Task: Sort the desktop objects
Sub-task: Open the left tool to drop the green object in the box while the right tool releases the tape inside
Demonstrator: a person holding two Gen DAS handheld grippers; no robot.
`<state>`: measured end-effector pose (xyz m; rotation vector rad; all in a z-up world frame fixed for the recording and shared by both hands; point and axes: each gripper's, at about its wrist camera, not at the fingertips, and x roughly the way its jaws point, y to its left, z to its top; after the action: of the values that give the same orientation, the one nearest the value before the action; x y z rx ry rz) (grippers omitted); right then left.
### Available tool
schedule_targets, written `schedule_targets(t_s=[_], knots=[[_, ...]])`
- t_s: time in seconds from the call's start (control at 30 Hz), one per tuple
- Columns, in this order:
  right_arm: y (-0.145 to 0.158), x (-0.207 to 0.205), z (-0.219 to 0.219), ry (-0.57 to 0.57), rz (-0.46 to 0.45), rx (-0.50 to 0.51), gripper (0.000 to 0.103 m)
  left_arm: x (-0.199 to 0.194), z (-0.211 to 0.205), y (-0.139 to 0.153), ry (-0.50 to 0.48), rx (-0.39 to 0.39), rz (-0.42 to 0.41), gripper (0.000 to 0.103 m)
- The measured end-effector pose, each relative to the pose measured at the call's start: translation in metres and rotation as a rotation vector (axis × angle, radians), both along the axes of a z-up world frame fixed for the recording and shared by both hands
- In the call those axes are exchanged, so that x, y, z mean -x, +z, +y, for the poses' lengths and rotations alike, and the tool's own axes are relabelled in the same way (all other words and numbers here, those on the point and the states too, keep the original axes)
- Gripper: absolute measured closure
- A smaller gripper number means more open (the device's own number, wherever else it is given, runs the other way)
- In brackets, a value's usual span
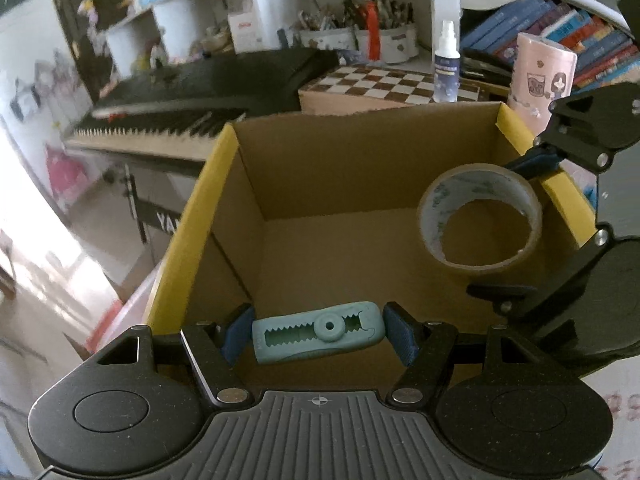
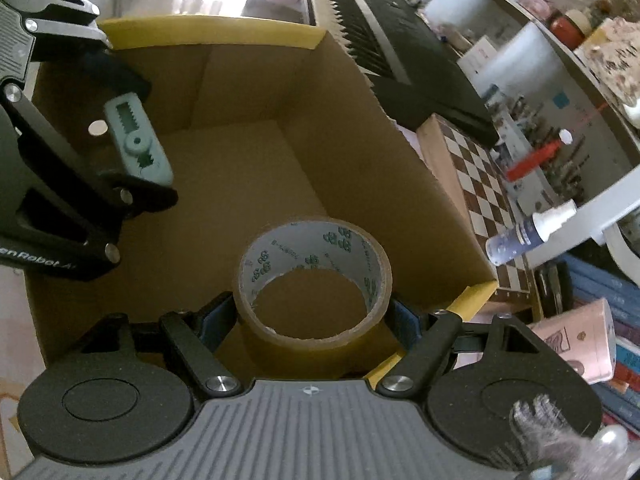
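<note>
In the left wrist view, the left gripper (image 1: 318, 334) holds a pale teal cutter (image 1: 318, 336) lengthwise between its blue pads, over the near edge of an open cardboard box (image 1: 240, 200). The right gripper (image 1: 516, 228) carries a tape roll (image 1: 480, 220) above the box's right side.

In the right wrist view, the right gripper (image 2: 310, 316) clamps the tape roll (image 2: 314, 280) across its width, just inside the box's yellow-edged rim (image 2: 472, 294). The cutter (image 2: 138, 140) hangs at the far left.

Risks: both tools crowd one box, so they could knock together; released here, the roll might catch the rim and roll out.
</note>
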<state>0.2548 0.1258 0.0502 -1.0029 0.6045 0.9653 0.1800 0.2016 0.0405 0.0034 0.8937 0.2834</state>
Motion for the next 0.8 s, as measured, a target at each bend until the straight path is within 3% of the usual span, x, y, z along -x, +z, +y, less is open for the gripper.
schedule_targets(t_s=[0.07, 0.27, 0.37, 0.5, 0.8], knots=[[-0.001, 0.001, -0.001, 0.021, -0.002, 0.01, 0.024, 0.002, 0.001, -0.001, 0.014, 0.02, -0.002, 0.032], [-0.002, 0.001, -0.001, 0.033, -0.005, 0.021, 0.024, 0.0, 0.001, 0.002, 0.005, -0.015, -0.024, 0.031], [0.0, 0.001, -0.001, 0.02, -0.014, 0.01, 0.022, -0.001, 0.002, 0.006, 0.001, -0.024, -0.045, 0.025], [0.014, 0.003, -0.006, -0.009, -0.006, -0.051, 0.019, -0.002, 0.001, 0.013, -0.01, -0.048, -0.068, 0.015], [0.055, 0.018, -0.03, -0.135, -0.023, -0.218, 0.018, 0.011, -0.001, 0.043, -0.028, -0.062, -0.163, 0.008]])
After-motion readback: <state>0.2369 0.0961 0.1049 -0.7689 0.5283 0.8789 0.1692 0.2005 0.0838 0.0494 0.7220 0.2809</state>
